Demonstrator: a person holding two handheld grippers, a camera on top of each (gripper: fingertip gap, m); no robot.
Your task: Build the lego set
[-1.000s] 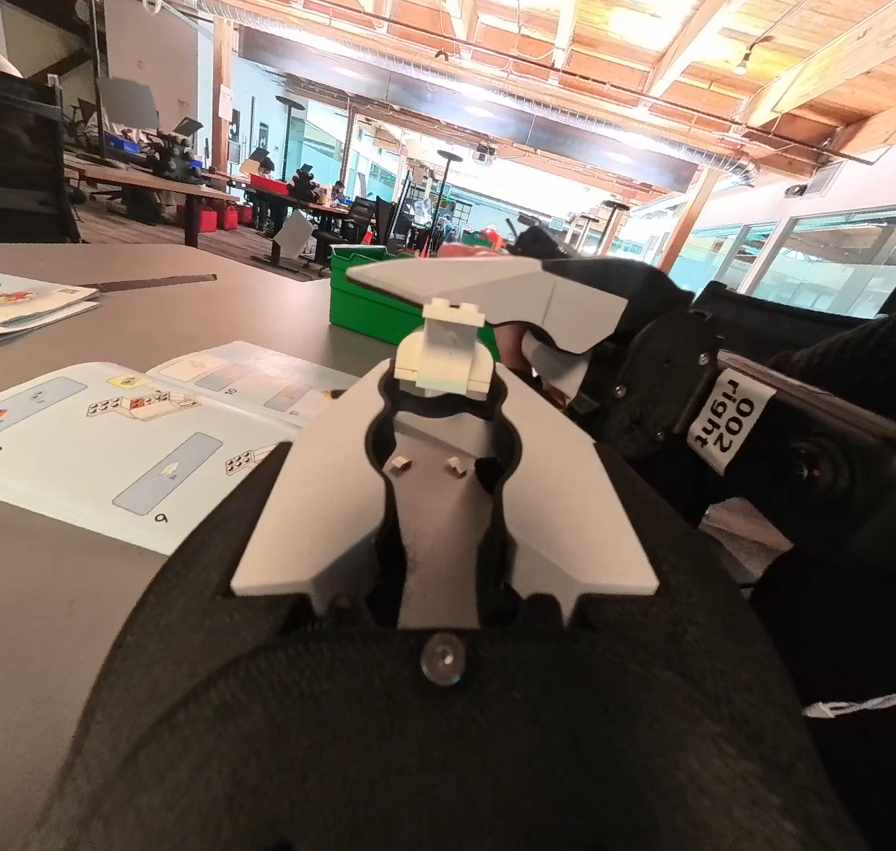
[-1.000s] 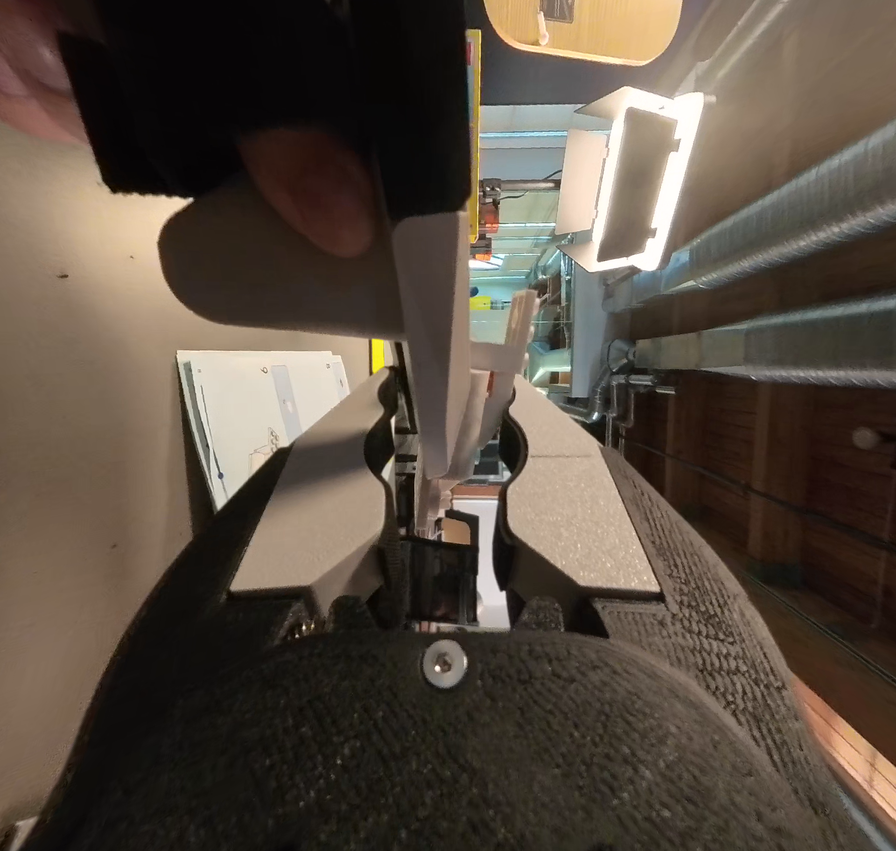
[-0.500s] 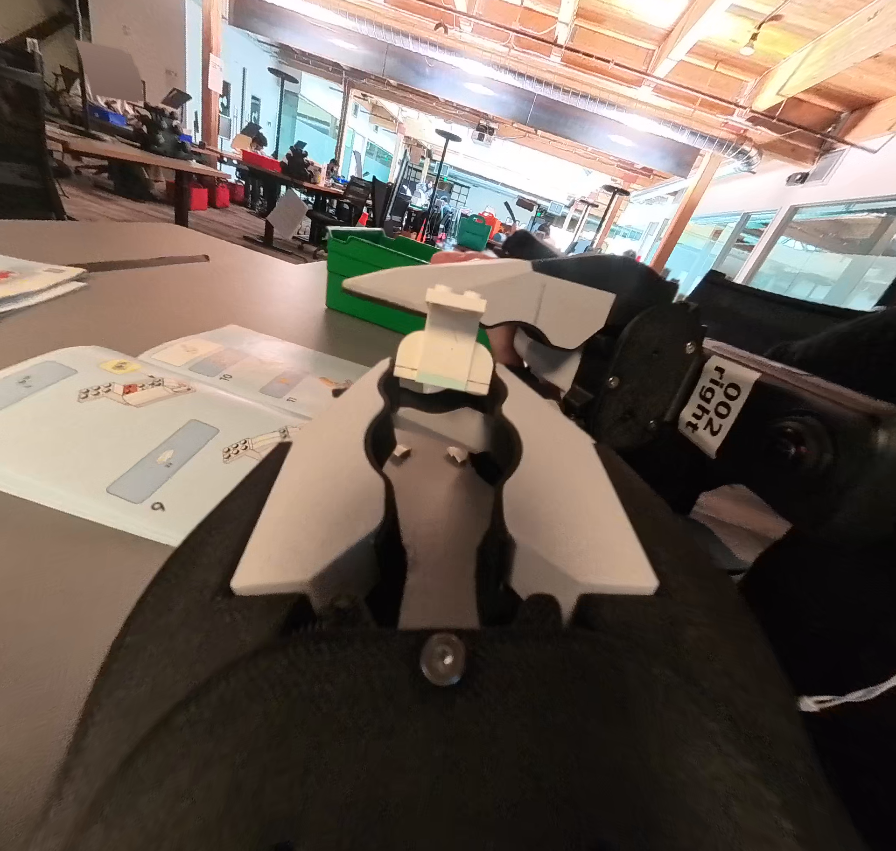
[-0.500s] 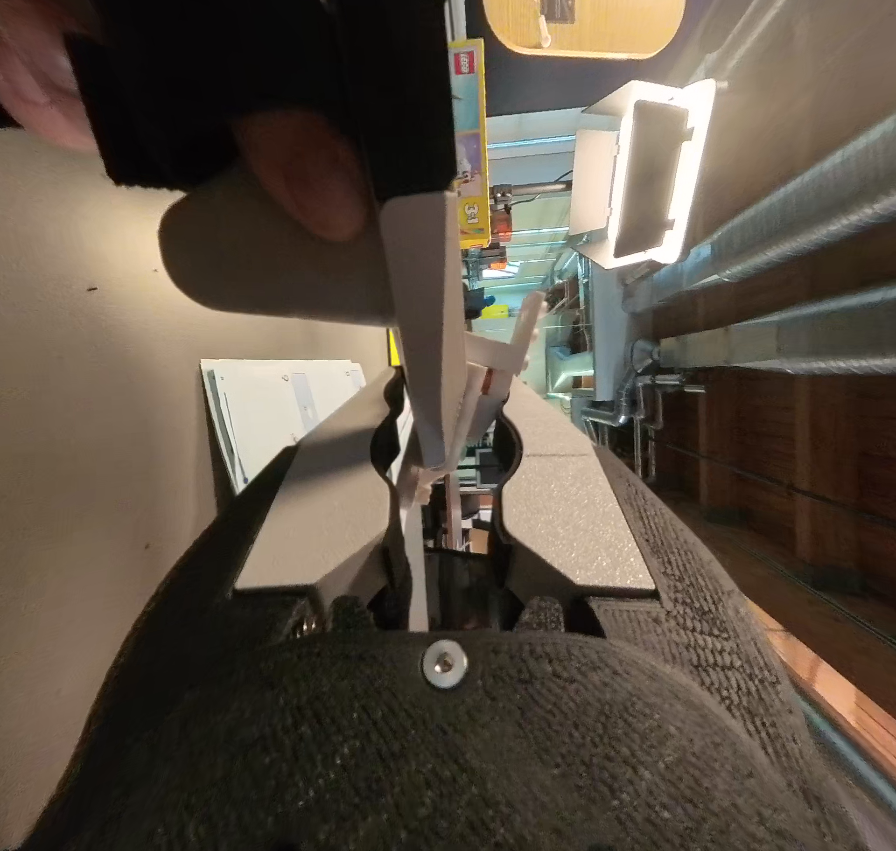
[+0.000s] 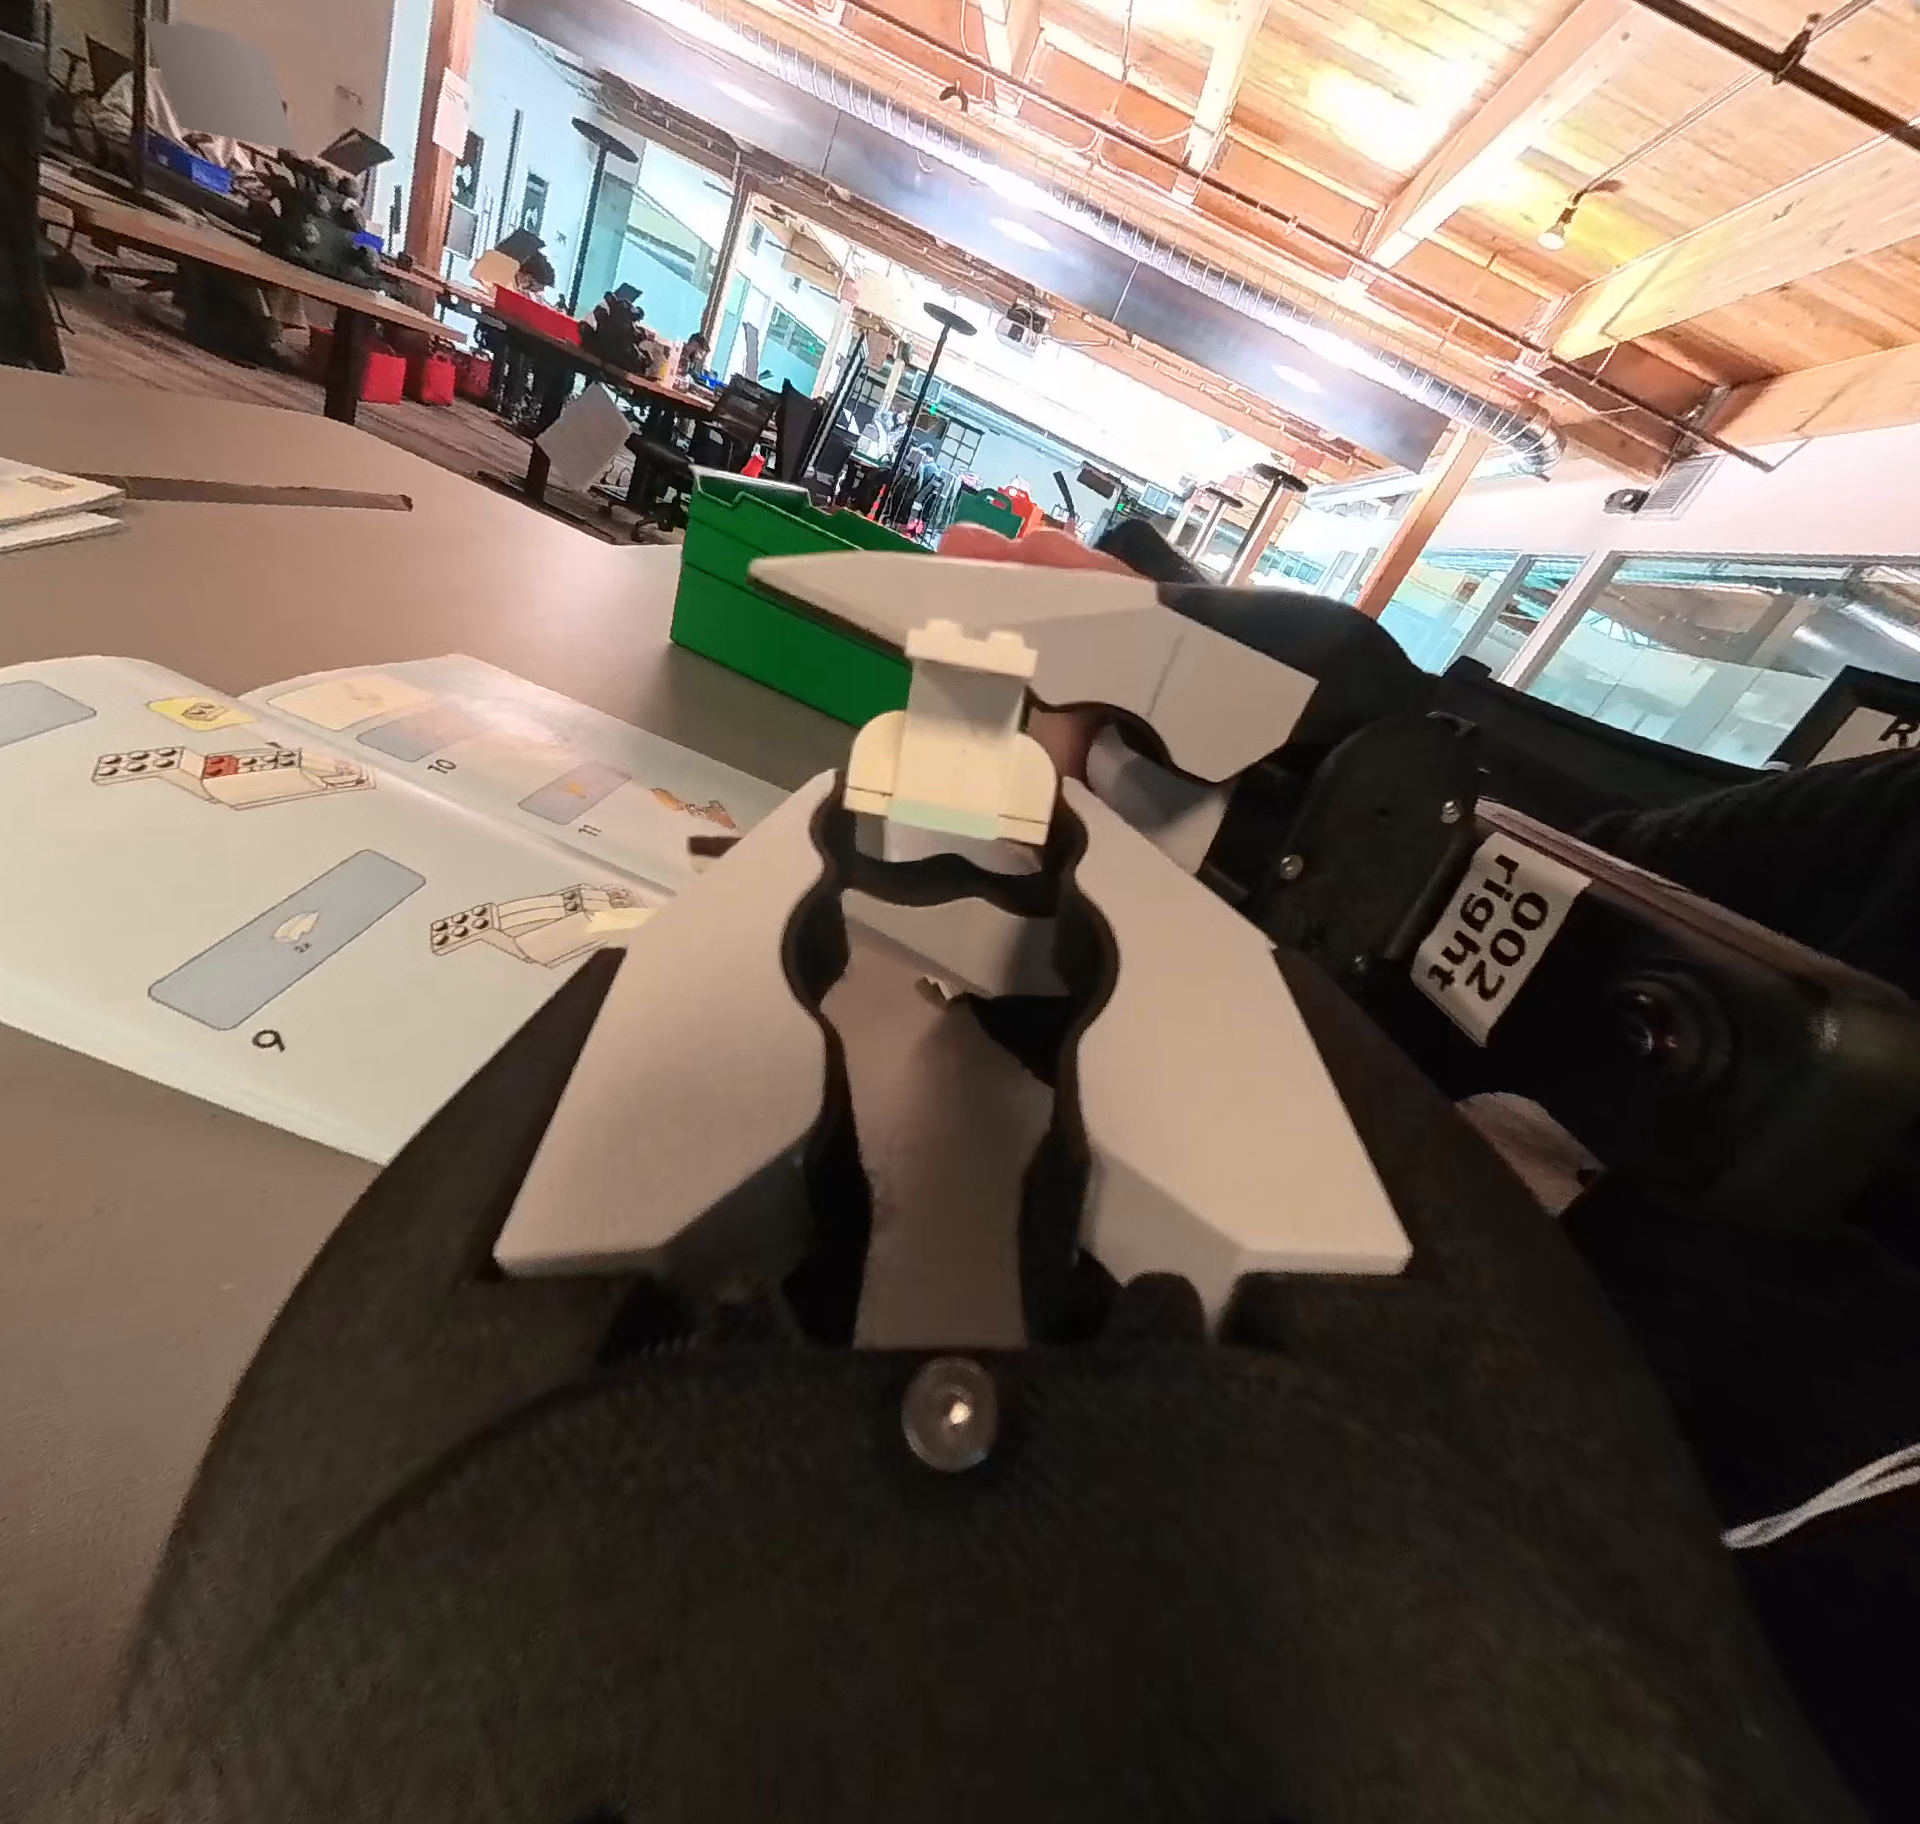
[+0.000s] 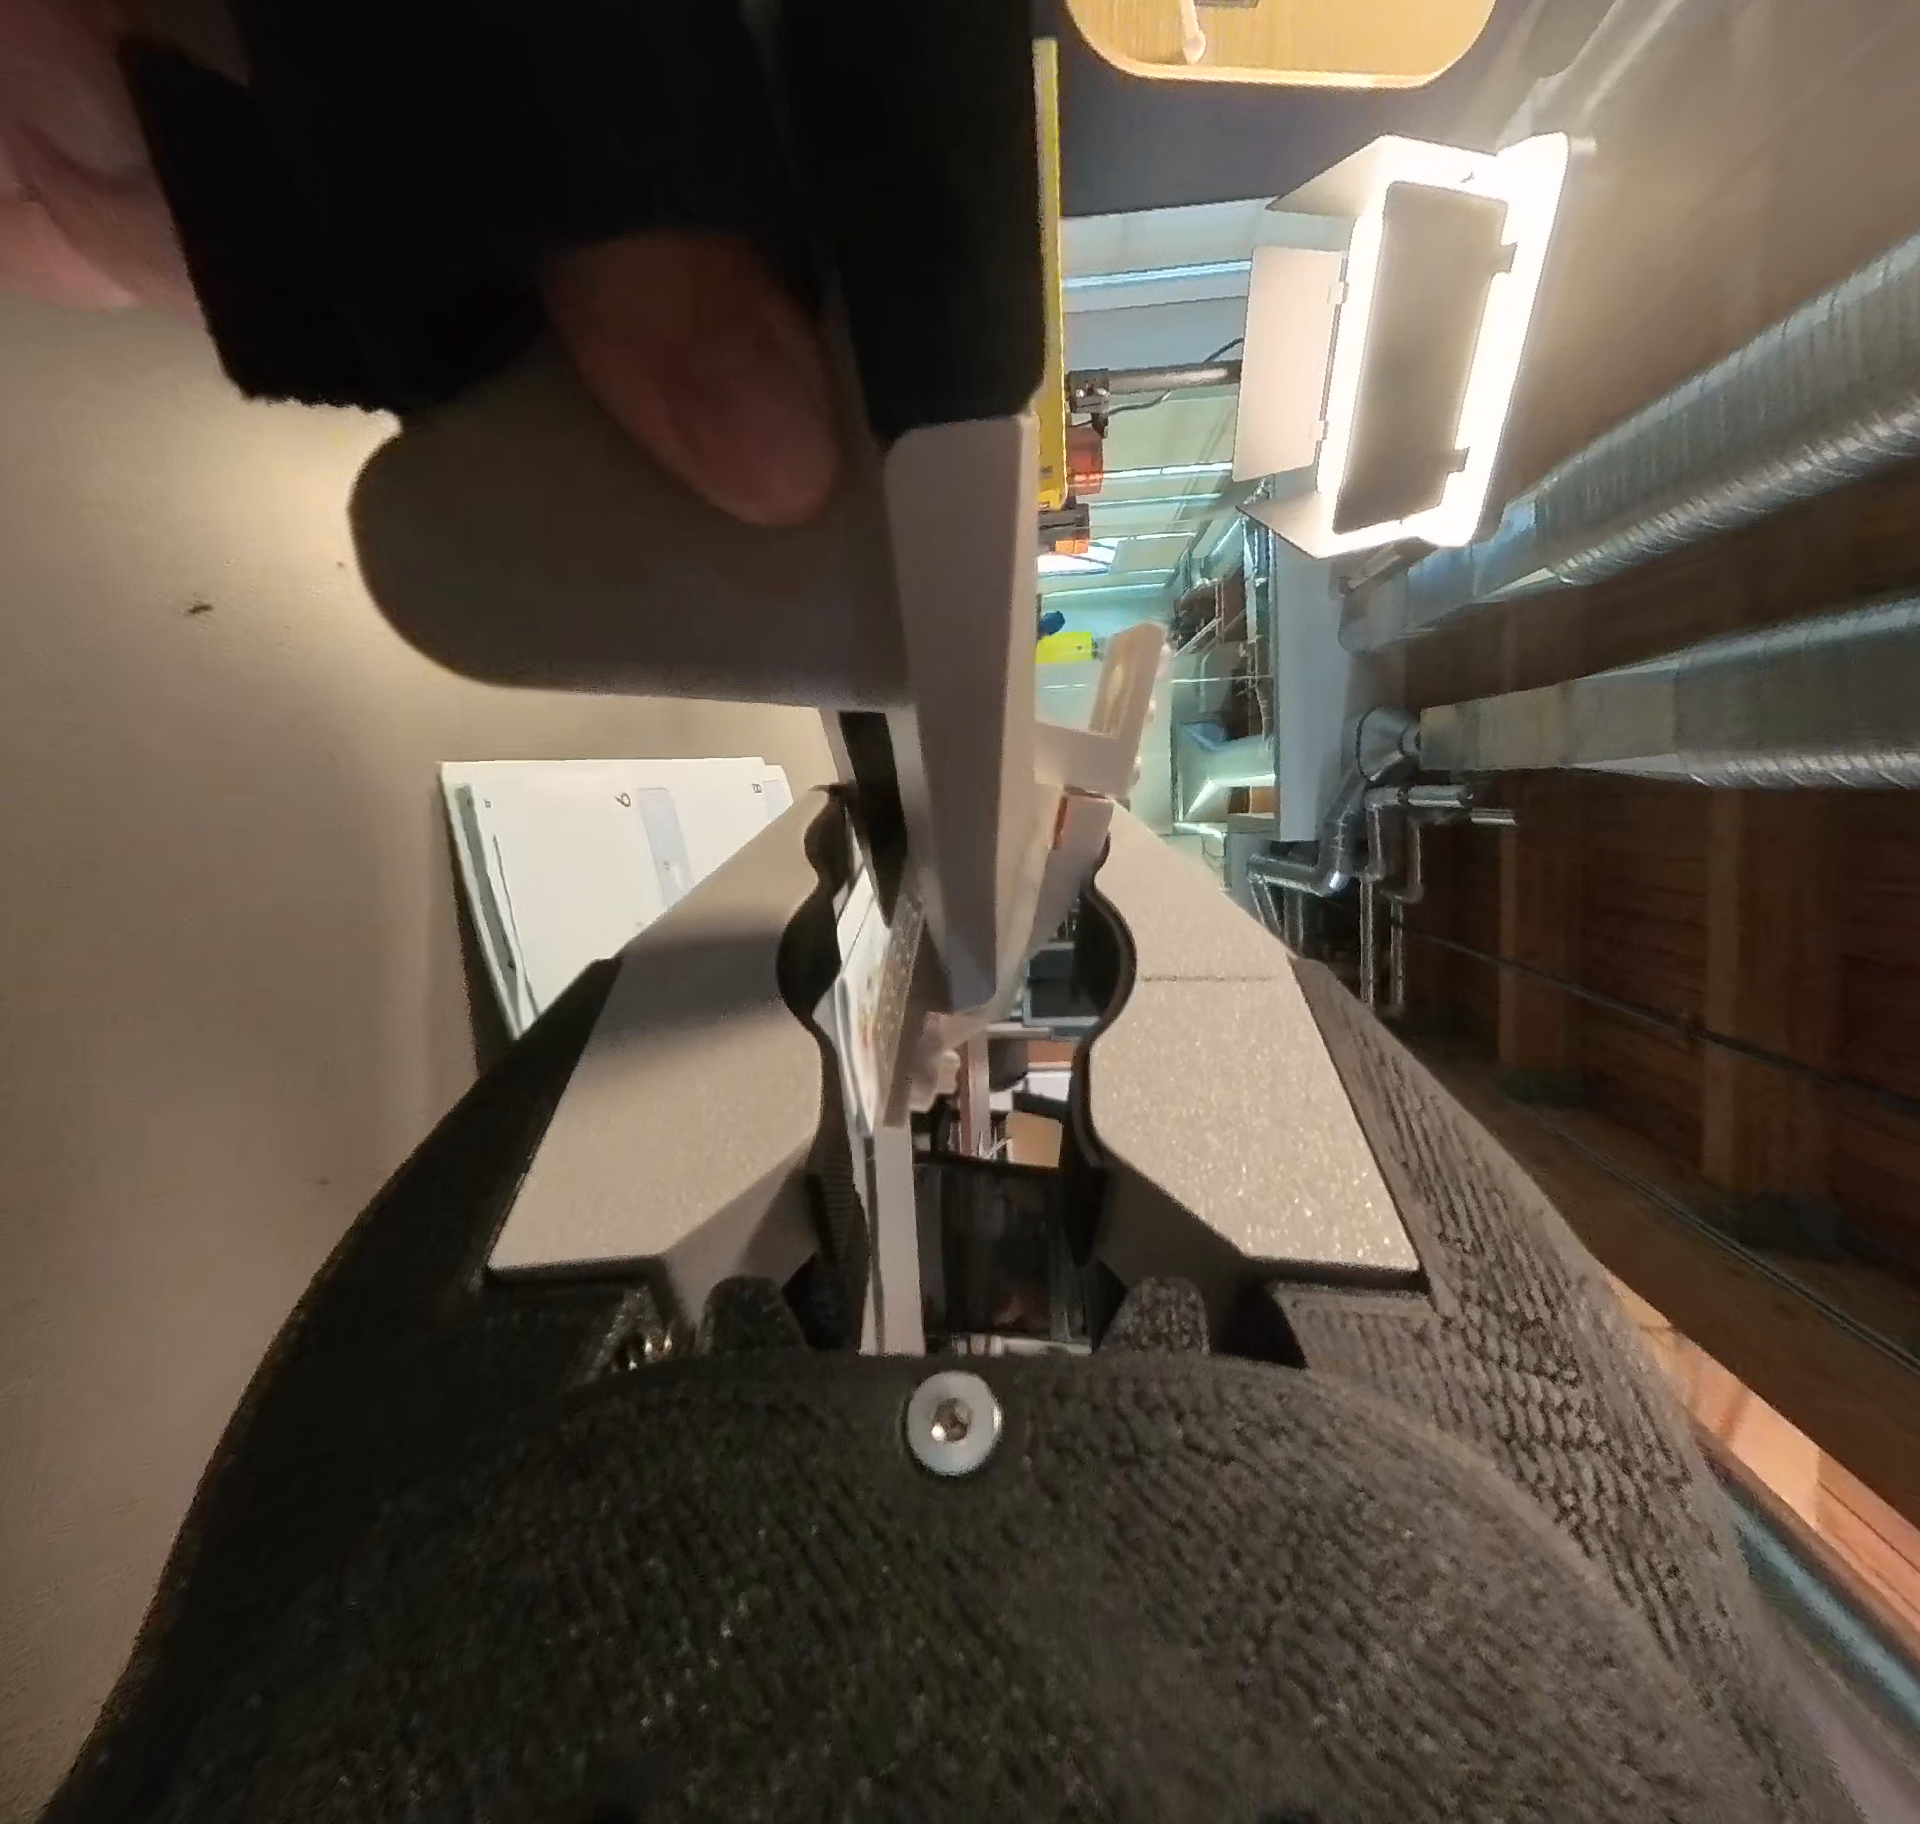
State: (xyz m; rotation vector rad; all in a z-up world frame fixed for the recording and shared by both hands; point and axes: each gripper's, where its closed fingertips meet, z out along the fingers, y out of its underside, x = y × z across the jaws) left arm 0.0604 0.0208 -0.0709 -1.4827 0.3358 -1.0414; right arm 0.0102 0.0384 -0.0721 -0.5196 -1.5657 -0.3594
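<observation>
Left tongs (image 5: pixel 951 808) are clamped on a small white lego build (image 5: pixel 954 766), raised above the bench (image 5: pixel 499 569). Right tongs (image 5: pixel 935 652) reach in from the side – whether they grip it I cannot tell. Beyond lie an open instruction booklet (image 5: pixel 291 860) and a green bin (image 5: pixel 769 611).

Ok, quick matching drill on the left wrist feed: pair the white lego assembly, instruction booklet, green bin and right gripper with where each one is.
1 white lego assembly
2 instruction booklet
3 green bin
4 right gripper

a open flat on the table, left
b behind the assembly, reaching in from the right
c far side of the table
d clamped between the left gripper's fingertips

Pairs: 1-d, 2-a, 3-c, 4-b
</observation>
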